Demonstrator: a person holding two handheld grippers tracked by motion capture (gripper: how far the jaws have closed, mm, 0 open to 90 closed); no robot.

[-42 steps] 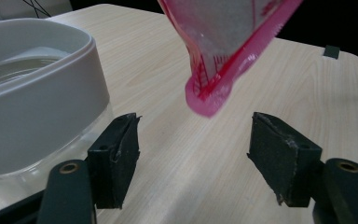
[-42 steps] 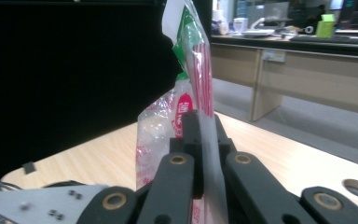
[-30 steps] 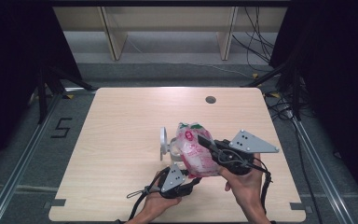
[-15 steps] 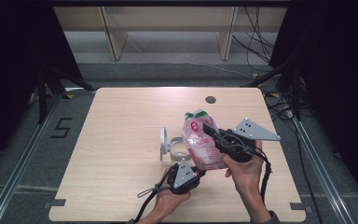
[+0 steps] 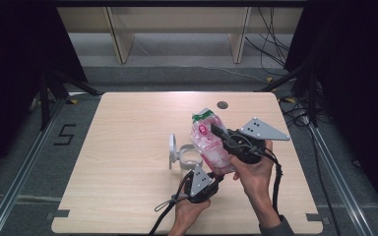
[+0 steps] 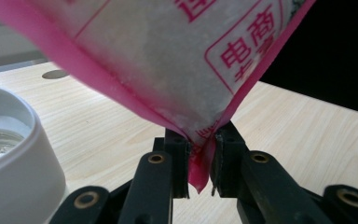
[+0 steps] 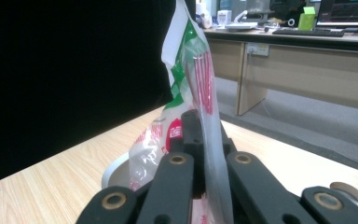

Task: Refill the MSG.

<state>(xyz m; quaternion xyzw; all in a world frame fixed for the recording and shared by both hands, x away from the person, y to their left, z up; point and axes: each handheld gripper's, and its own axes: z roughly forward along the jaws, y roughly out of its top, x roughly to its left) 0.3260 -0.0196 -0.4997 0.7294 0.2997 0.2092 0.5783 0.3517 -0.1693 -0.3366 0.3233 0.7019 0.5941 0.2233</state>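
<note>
Pink-and-clear plastic pouch of white grains (image 5: pixel 210 147) held tilted above the light wooden counter (image 5: pixel 128 147), left gripper (image 6: pixel 199 161) fingers pinching its pink bottom corner, right gripper (image 7: pixel 200 140) fingers clamped on its upper edge, white open-lidded jar (image 5: pixel 187 156) just left, jar cropped in left gripper view, pouch print blurred.

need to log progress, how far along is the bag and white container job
Done: the white container stands open, its lid upright beside it, with something pale already inside. In hand: the pink bag is held off the table, the left gripper shut on a bottom corner, the right gripper shut near its upper part. Left, probably: tipping the contents in; no pour is visible.
</note>
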